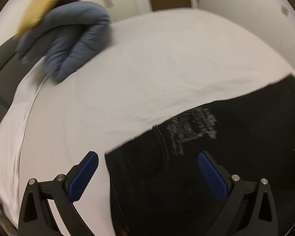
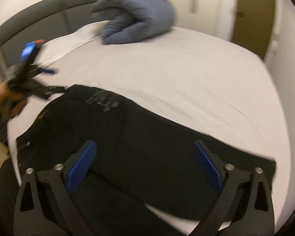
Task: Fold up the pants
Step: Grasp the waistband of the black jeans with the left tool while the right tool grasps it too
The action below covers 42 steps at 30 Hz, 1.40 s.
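Black pants [image 1: 216,157] with a grey printed logo [image 1: 190,129] lie flat on a white bed sheet [image 1: 147,68]. My left gripper [image 1: 147,175] is open and empty, hovering over the pants' waist end. In the right wrist view the pants [image 2: 127,133] stretch from near left to lower right. My right gripper [image 2: 145,165] is open and empty above their middle. The left gripper [image 2: 29,72] also shows there, held in a hand at the far left next to the pants' upper edge.
A rolled blue-grey duvet [image 1: 74,41] with a yellow item [image 1: 41,5] on it lies at the far side of the bed [image 2: 186,68]. A dark grey headboard [image 2: 39,13] runs along the left. A brown door [image 2: 253,19] and white walls stand behind.
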{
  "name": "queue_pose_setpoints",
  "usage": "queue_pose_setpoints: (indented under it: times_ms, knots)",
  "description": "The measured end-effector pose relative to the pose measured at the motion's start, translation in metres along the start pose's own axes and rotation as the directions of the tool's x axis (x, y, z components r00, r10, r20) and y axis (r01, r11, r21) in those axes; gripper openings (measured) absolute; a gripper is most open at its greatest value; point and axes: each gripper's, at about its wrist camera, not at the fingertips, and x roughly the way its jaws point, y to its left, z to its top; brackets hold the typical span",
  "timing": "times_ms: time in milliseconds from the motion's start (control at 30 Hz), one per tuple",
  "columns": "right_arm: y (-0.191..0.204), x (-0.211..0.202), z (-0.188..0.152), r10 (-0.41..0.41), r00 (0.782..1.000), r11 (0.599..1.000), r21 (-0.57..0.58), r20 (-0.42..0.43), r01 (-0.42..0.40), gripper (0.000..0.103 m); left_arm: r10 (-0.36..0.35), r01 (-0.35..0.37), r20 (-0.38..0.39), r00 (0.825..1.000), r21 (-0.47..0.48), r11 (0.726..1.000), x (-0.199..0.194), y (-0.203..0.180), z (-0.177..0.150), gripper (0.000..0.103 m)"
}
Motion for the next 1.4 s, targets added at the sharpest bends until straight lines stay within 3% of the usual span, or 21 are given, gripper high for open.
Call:
queue_pose_setpoints:
  times_ms: [133, 267, 500, 600, 633, 733, 767, 800, 900, 1133, 1367, 1400]
  knots:
    - [-0.014, 0.043, 0.026, 0.084, 0.995, 0.987, -0.135, -0.058, -0.091, 0.085, -0.032, 0.038, -0.056, 0.998, 0.111, 0.993, 0.044, 0.009, 0.021, 0.1]
    - [-0.024, 0.079, 0.045, 0.133, 0.986, 0.973, -0.177, -0.099, -0.149, 0.084, -0.036, 0.059, -0.125, 0.992, 0.181, 0.982, 0.082, 0.023, 0.034, 0.1]
    - [-0.01, 0.134, 0.065, 0.19, 0.971, 0.95, -0.221, -0.144, -0.219, 0.078, -0.142, 0.199, -0.292, 0.946, 0.175, 0.964, 0.136, 0.035, 0.025, 0.098]
    - [-0.005, 0.152, 0.074, 0.211, 0.962, 0.943, -0.223, -0.172, -0.247, 0.065, -0.197, 0.252, -0.311, 0.93, 0.147, 0.956, 0.142, 0.036, 0.022, 0.083]
    - [-0.001, 0.164, 0.08, 0.216, 0.959, 0.939, -0.229, -0.185, -0.255, 0.059, -0.214, 0.269, -0.316, 0.924, 0.142, 0.953, 0.141, 0.036, 0.022, 0.072]
    - [0.007, 0.185, 0.089, 0.225, 0.951, 0.933, -0.235, -0.211, -0.273, 0.056, -0.252, 0.308, -0.322, 0.912, 0.135, 0.942, 0.134, 0.027, 0.021, 0.04]
    - [0.013, 0.192, 0.091, 0.225, 0.949, 0.931, -0.239, -0.22, -0.276, 0.056, -0.253, 0.308, -0.318, 0.914, 0.135, 0.942, 0.132, 0.026, 0.02, 0.019]
    - [0.014, 0.197, 0.092, 0.225, 0.947, 0.93, -0.241, -0.227, -0.279, 0.056, -0.277, 0.327, -0.311, 0.909, 0.122, 0.937, 0.129, 0.025, 0.019, 0.011]
    - [0.027, 0.216, 0.103, 0.218, 0.945, 0.929, -0.245, -0.245, -0.278, 0.056, -0.233, 0.279, -0.252, 0.939, 0.163, 0.946, 0.113, 0.019, 0.009, 0.005]
    - [0.046, 0.249, 0.117, 0.19, 0.929, 0.914, -0.288, -0.317, -0.285, 0.048, -0.188, 0.199, -0.072, 0.979, 0.184, 0.963, 0.066, 0.02, -0.019, 0.003]
    - [0.06, 0.268, 0.125, 0.208, 0.904, 0.899, -0.291, -0.374, -0.328, 0.048, -0.136, 0.126, 0.03, 0.99, 0.232, 0.965, 0.033, 0.011, -0.028, 0.003]
    - [0.063, 0.27, 0.126, 0.209, 0.901, 0.896, -0.295, -0.379, -0.331, 0.042, -0.141, 0.13, 0.034, 0.989, 0.23, 0.965, 0.026, 0.008, -0.032, 0.003]
